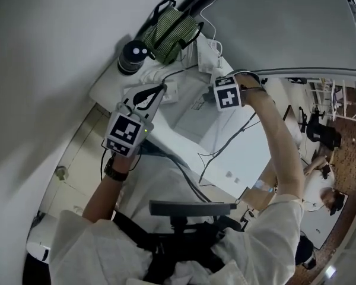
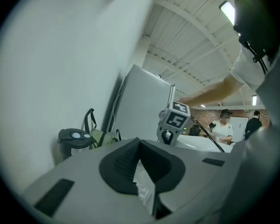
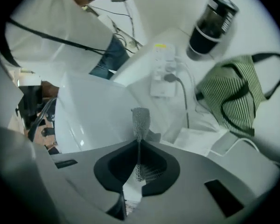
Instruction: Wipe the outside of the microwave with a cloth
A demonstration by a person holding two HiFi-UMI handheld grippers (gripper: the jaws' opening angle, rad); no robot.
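Note:
The white microwave stands below me, and its glossy shell fills the left of the right gripper view. My right gripper hangs over the microwave's top, shut on a thin grey mesh-textured cloth. Only a narrow strip of cloth shows past the jaws. In the head view the right gripper is mostly hidden behind its marker cube. My left gripper is held near the top's left part, shut with nothing seen in it. The left gripper looks level across the top towards the right gripper's cube.
On the microwave's top stand a dark flask, a green striped bag and a white power strip with cables. A wall runs close on the left. People are in the room on the right.

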